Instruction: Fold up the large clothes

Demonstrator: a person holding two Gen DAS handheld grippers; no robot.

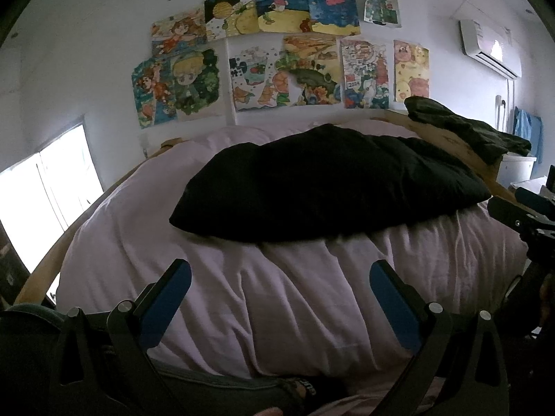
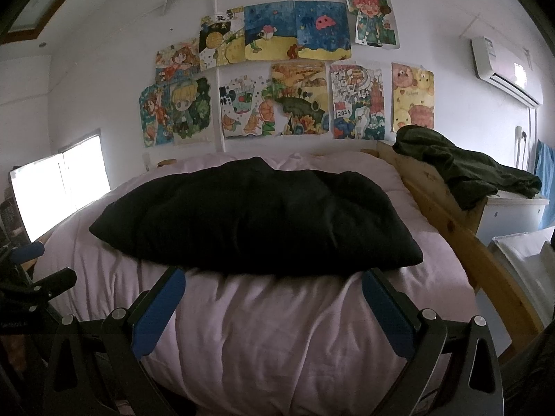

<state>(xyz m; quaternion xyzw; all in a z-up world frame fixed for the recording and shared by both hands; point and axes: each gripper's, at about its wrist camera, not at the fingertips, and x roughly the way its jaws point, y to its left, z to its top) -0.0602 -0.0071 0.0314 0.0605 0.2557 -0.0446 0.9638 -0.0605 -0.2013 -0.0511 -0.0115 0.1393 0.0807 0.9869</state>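
Observation:
A large black garment [image 1: 326, 183] lies in a flat folded slab across the middle of a bed covered by a pale pink quilt [image 1: 277, 294]. It also shows in the right wrist view [image 2: 256, 218]. My left gripper [image 1: 279, 270] is open and empty, hovering over the quilt short of the garment's near edge. My right gripper [image 2: 272, 277] is open and empty, its fingertips level with the garment's near edge. The right gripper's body shows at the right edge of the left wrist view [image 1: 530, 218].
A wooden bed rail [image 2: 451, 208] runs along the right side, with a dark green garment [image 2: 461, 170] heaped on it. White drawers [image 2: 513, 215] stand beyond. Drawings [image 2: 284, 69] cover the far wall. A bright window [image 2: 59, 187] is at left.

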